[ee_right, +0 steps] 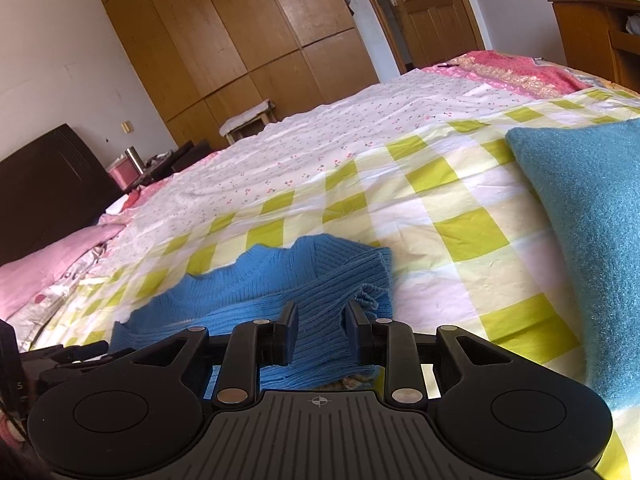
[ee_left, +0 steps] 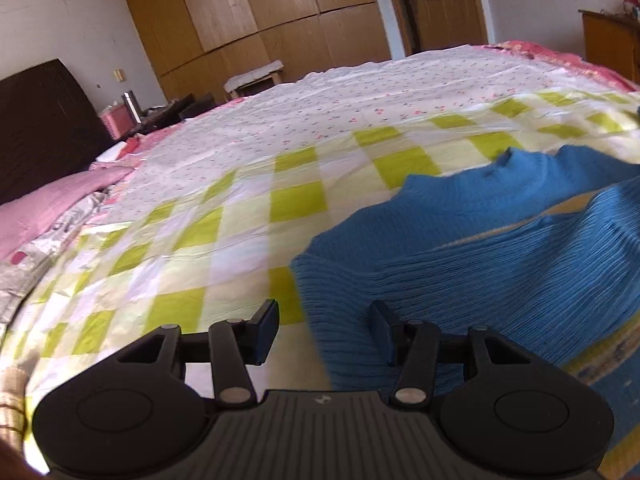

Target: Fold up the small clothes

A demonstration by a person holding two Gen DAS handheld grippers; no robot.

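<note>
A blue ribbed sweater [ee_left: 500, 264] lies on the green-and-white checked sheet [ee_left: 248, 200] of a bed. In the left wrist view my left gripper [ee_left: 324, 330] stands open at the sweater's left edge. Its right finger is over the knit and its left finger over bare sheet. In the right wrist view the same sweater [ee_right: 280, 280] is bunched in folds, with its neckline toward the far side. My right gripper [ee_right: 320, 330] straddles a fold of it. The cloth lies between the fingers, and a dark gap shows beside the right pad.
A teal fuzzy cushion or folded towel [ee_right: 588, 220] lies on the sheet to the right of the sweater. A pink pillow [ee_right: 48, 264] and dark headboard [ee_right: 44, 184] are at the left. Wooden wardrobes [ee_right: 240, 28] and a door stand beyond the bed.
</note>
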